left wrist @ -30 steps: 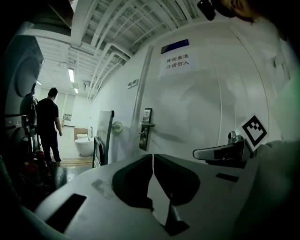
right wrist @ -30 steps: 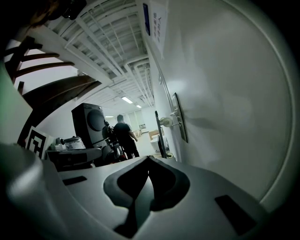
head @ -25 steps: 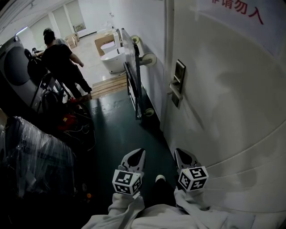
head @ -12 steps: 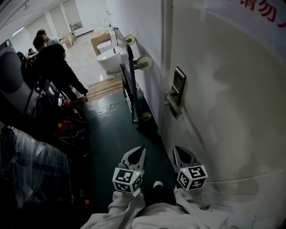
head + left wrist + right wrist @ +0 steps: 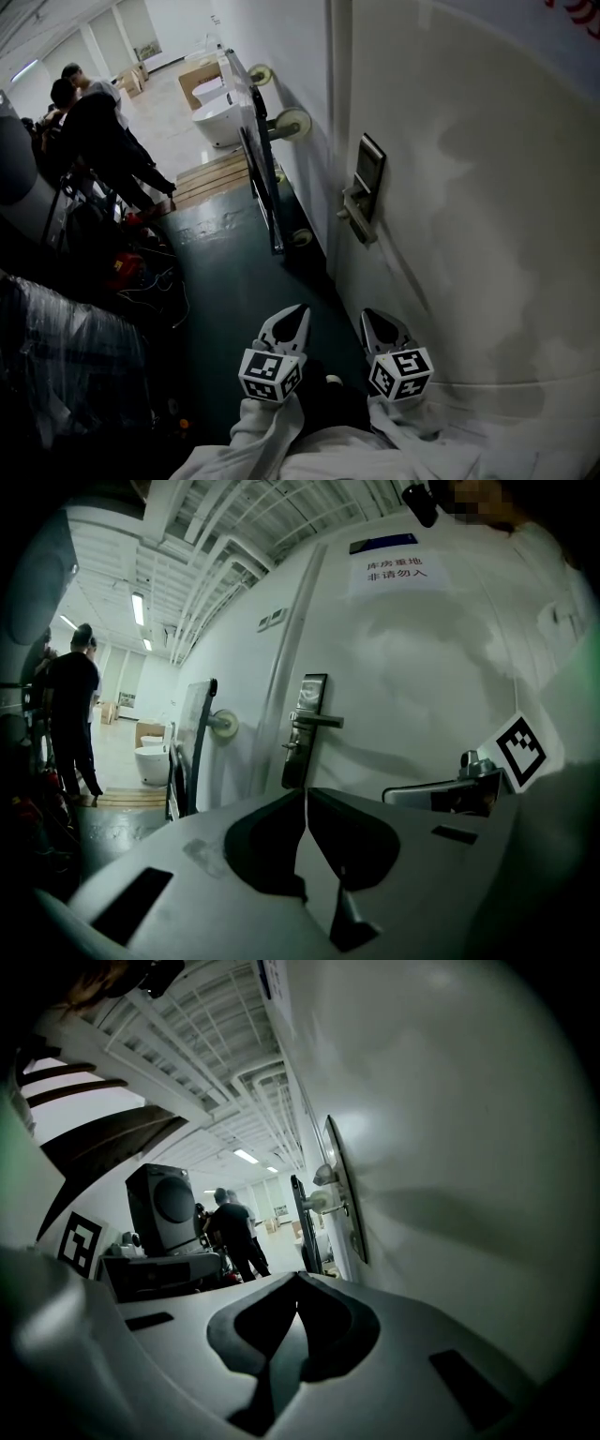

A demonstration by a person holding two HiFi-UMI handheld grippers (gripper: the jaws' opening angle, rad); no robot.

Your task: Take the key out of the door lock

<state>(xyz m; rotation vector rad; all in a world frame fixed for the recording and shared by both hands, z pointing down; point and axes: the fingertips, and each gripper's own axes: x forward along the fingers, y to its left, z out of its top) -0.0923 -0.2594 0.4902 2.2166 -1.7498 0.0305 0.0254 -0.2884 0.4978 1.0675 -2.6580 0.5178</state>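
A metal lock plate (image 5: pixel 367 178) with a lever handle (image 5: pixel 354 203) sits on the pale door (image 5: pixel 469 234) at the right. In the left gripper view a small piece (image 5: pixel 289 746) sticks out of the lock plate (image 5: pixel 309 726) below the handle; it may be the key, too small to tell. Both grippers hang low in front of me, well short of the lock. The left gripper (image 5: pixel 294 317) (image 5: pixel 305 792) is shut on nothing. My right gripper (image 5: pixel 373 321) (image 5: pixel 296 1277) is also shut and empty, close beside the door, with the lock plate (image 5: pixel 345 1194) ahead of it.
A flat trolley (image 5: pixel 261 178) with wheels (image 5: pixel 291 122) leans on the wall just beyond the door. Two people (image 5: pixel 94 131) stand at the far left by dark equipment. White toilets (image 5: pixel 216 120) and a wooden pallet (image 5: pixel 212 176) lie further back. Plastic-wrapped goods (image 5: pixel 66 347) fill the near left.
The head view has drifted, so the lock sits slightly lower and further left in the frame. Both grippers stay shut and low in about the same place.
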